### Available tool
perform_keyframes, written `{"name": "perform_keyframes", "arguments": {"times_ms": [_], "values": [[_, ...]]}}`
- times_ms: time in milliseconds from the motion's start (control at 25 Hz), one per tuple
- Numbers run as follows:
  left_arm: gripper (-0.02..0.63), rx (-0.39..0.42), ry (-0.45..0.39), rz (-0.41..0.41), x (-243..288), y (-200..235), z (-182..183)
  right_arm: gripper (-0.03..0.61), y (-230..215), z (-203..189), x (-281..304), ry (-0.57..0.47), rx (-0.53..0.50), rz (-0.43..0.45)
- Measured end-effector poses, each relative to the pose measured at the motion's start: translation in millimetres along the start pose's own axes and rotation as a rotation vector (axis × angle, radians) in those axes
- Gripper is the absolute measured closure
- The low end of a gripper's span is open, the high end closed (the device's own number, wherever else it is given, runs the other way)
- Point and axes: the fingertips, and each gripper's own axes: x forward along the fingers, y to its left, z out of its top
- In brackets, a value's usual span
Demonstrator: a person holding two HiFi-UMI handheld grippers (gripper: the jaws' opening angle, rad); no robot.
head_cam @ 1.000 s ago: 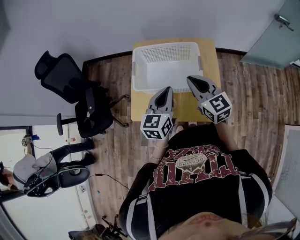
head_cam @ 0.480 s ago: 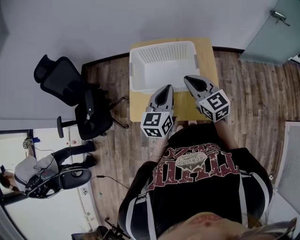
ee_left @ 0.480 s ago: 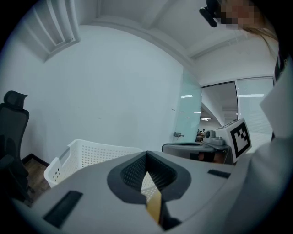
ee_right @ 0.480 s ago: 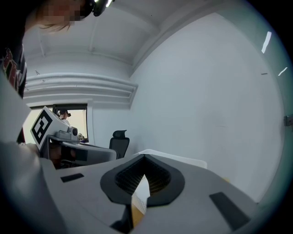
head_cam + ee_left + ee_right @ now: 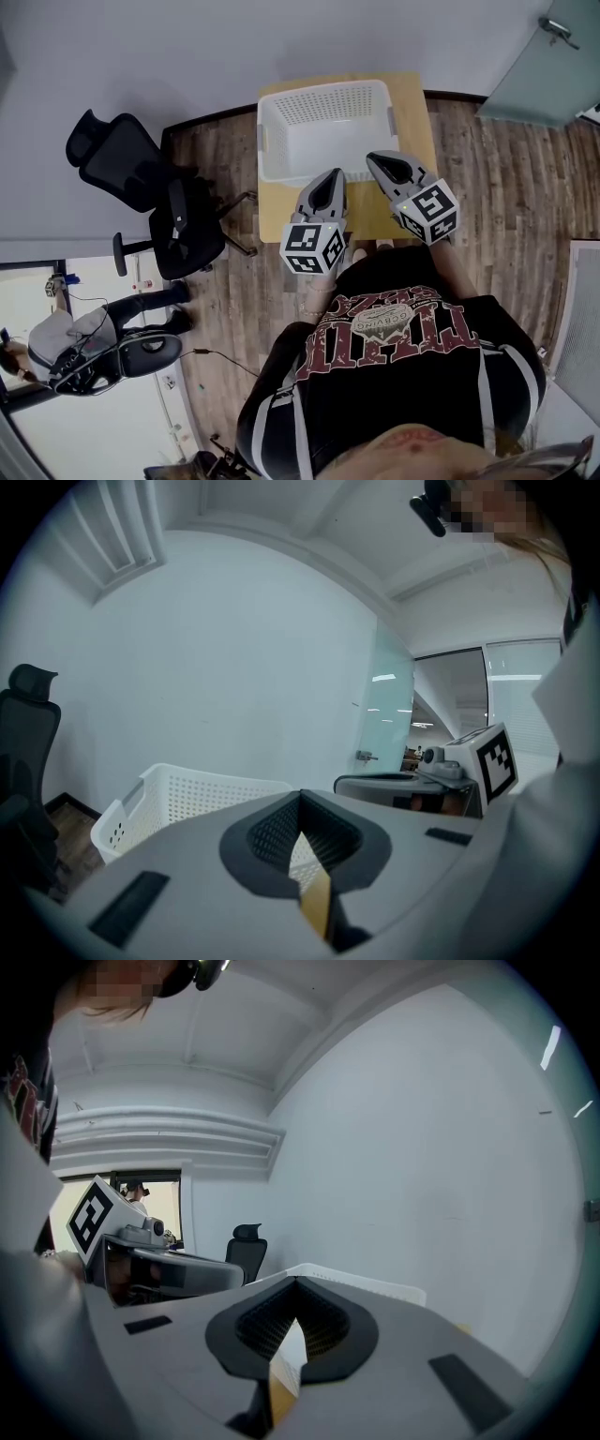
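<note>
Likely the basket (image 5: 328, 108) is light, stiff plastic; grip its rim. Near it, the left gripper (image 5: 328, 183) and right gripper (image 5: 386, 161) are closed, empty.

Black office chair (image 5: 141, 183) on wood floor (image 5: 506, 159); glass door (image 5: 548, 66) upper right; another person (image 5: 89, 337) lower left

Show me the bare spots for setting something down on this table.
The white basket shows nothing inside; its whole floor is free. The table is bare in a narrow strip right of the basket and a wider strip between basket and near edge, crowded from above by the left gripper and right gripper.
</note>
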Motion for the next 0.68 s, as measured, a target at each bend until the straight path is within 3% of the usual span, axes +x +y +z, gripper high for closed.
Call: {"name": "perform_keyframes", "arguments": {"times_ms": [680], "values": [[0.567, 0.001, 0.003, 0.002, -0.6, -2.5, -6.6, 0.561, 2.9, -5.8, -4.9, 0.014, -0.011, 0.012]]}}
